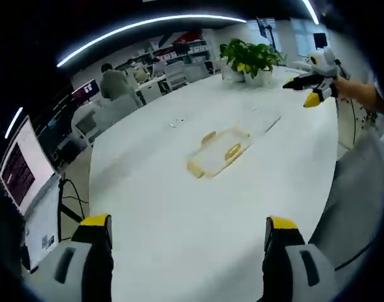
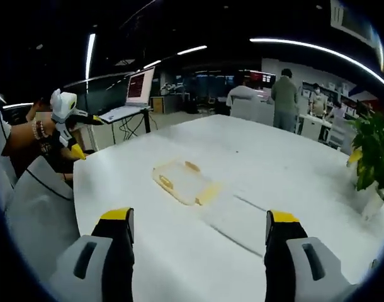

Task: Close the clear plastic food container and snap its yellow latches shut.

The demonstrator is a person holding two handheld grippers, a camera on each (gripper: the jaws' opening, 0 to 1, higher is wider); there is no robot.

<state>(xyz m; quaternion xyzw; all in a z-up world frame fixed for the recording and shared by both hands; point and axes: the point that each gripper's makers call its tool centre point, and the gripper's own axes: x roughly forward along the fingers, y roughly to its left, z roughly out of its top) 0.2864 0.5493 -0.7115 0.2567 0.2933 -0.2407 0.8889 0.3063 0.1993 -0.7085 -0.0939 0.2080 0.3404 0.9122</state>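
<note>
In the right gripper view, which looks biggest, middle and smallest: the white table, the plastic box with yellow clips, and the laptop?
Largest to smallest, as they look:
1. White table
2. Clear plastic box with yellow clips
3. Laptop

The laptop sits much farther from the camera, so it may only look smaller than the box.

Clear plastic food container (image 1: 218, 153) lying flat on the white bench (image 1: 179, 239), seen at mid-distance ahead of the left gripper view's camera and again in the right gripper view (image 2: 182, 181). The body is shallow, rectangular and transparent, so the bench surface shows through it. Yellow latches (image 1: 233, 151) mark its edges: in the right gripper view one sits at the near short end (image 2: 208, 194) and others along the far sides. A clear flat panel (image 2: 239, 220), seemingly the lid, lies beside the container on the bench; whether the two touch cannot be told.
</note>
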